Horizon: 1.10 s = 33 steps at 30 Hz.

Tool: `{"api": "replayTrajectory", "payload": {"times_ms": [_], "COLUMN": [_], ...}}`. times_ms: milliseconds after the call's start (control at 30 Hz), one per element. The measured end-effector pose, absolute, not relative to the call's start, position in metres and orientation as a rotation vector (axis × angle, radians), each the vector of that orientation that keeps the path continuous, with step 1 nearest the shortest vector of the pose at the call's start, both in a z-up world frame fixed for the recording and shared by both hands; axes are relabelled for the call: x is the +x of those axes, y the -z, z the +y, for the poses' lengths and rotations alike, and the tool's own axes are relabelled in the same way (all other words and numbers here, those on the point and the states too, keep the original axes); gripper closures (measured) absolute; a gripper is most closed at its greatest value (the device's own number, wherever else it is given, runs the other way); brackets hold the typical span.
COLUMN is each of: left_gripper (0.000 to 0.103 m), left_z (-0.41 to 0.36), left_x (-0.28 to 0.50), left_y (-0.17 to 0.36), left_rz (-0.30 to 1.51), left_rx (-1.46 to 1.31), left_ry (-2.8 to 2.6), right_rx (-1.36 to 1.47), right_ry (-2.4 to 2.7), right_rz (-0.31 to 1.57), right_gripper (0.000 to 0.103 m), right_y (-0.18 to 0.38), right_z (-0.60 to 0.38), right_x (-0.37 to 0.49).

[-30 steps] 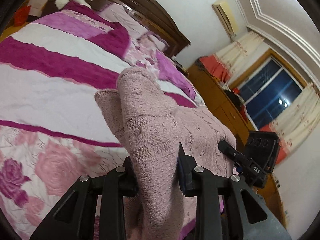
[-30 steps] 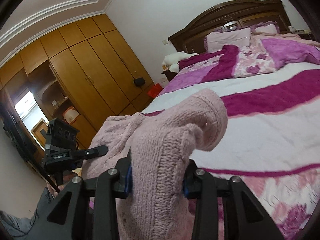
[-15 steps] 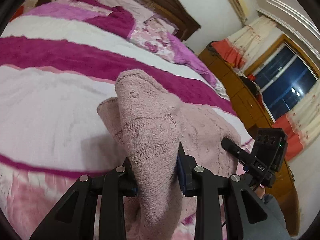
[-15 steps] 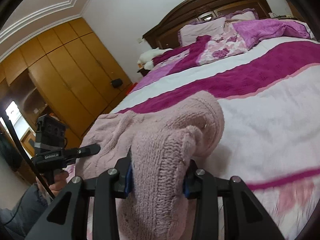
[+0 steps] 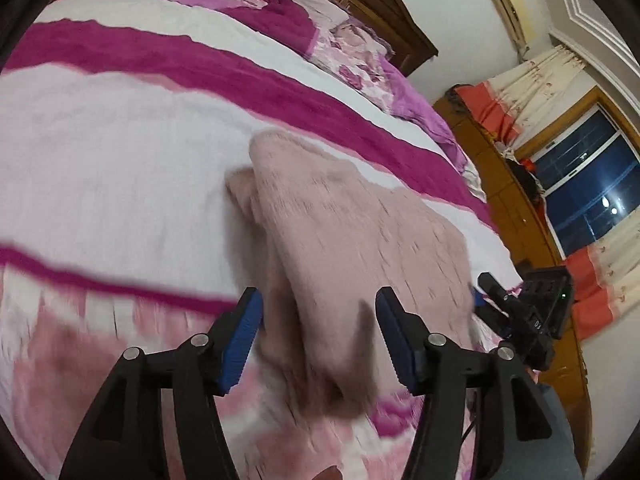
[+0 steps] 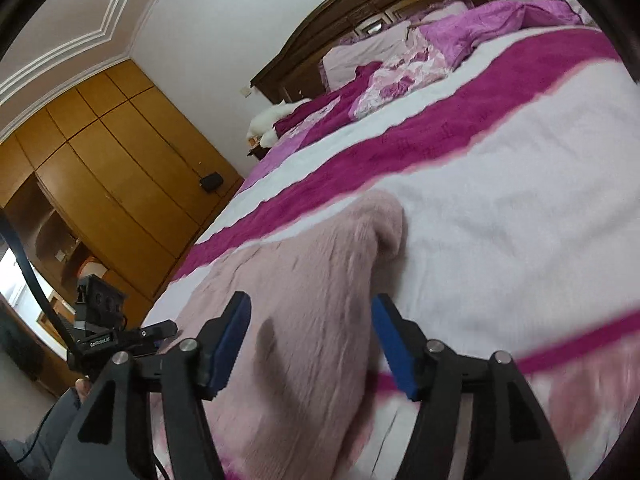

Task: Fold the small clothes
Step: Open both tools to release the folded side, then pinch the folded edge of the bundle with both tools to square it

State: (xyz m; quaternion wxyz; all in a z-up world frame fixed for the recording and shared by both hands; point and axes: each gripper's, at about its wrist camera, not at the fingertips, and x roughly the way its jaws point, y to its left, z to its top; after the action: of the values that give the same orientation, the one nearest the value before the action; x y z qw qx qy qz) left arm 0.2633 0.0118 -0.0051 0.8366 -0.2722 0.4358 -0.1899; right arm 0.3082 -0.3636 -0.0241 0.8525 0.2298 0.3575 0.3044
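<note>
Lying rumpled, fuzzy pink knit sweater (image 5: 352,232), plush striped bedspread (image 5: 120,152)

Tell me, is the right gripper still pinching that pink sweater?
Apart. In the right wrist view the right gripper has just been opening, and its blue pads stand clear of the pink sweater, which lies between them on the bed.

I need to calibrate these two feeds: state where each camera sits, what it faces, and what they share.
Left wrist: on the left gripper, facing up the bed toward the window; the right gripper shows.
Right wrist: on the right gripper, facing the headboard and wardrobe; the left gripper shows.
Shared: the pink sweater between just-opened jaws.
</note>
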Motion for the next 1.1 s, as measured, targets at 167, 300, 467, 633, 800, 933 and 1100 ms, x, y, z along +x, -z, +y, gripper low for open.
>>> {"api": "replayTrajectory", "payload": {"times_ms": [167, 300, 467, 633, 800, 933, 1100], "left_gripper": [0.068, 0.066, 0.066, 0.066, 0.075, 0.103, 0.103], "left_z": [0.005, -0.002, -0.007, -0.007, -0.010, -0.011, -0.017], "left_x": [0.239, 0.236, 0.244, 0.265, 0.265, 0.261, 0.242], "left_y": [0.011, 0.023, 0.036, 0.044, 0.043, 0.043, 0.016], "left_rz": [0.948, 1.016, 1.069, 1.064, 1.045, 1.058, 1.005], "left_rx": [-0.573, -0.613, -0.619, -0.690, -0.693, -0.706, -0.674], "left_ry": [0.394, 0.408, 0.405, 0.438, 0.449, 0.442, 0.462], "right_rx": [0.531, 0.487, 0.501, 0.509, 0.532, 0.520, 0.543], "right_ry": [-0.678, -0.671, -0.669, -0.697, -0.710, -0.649, -0.642], "right_rz": [0.835, 0.868, 0.908, 0.902, 0.897, 0.927, 0.928], "right_gripper": [0.027, 0.023, 0.021, 0.021, 0.032, 0.071, 0.079], "right_y": [0.037, 0.045, 0.055, 0.062, 0.065, 0.066, 0.043], "right_z": [-0.359, -0.345, -0.343, -0.332, -0.326, -0.327, -0.324], "right_x": [0.276, 0.264, 0.272, 0.290, 0.297, 0.294, 0.286]}}
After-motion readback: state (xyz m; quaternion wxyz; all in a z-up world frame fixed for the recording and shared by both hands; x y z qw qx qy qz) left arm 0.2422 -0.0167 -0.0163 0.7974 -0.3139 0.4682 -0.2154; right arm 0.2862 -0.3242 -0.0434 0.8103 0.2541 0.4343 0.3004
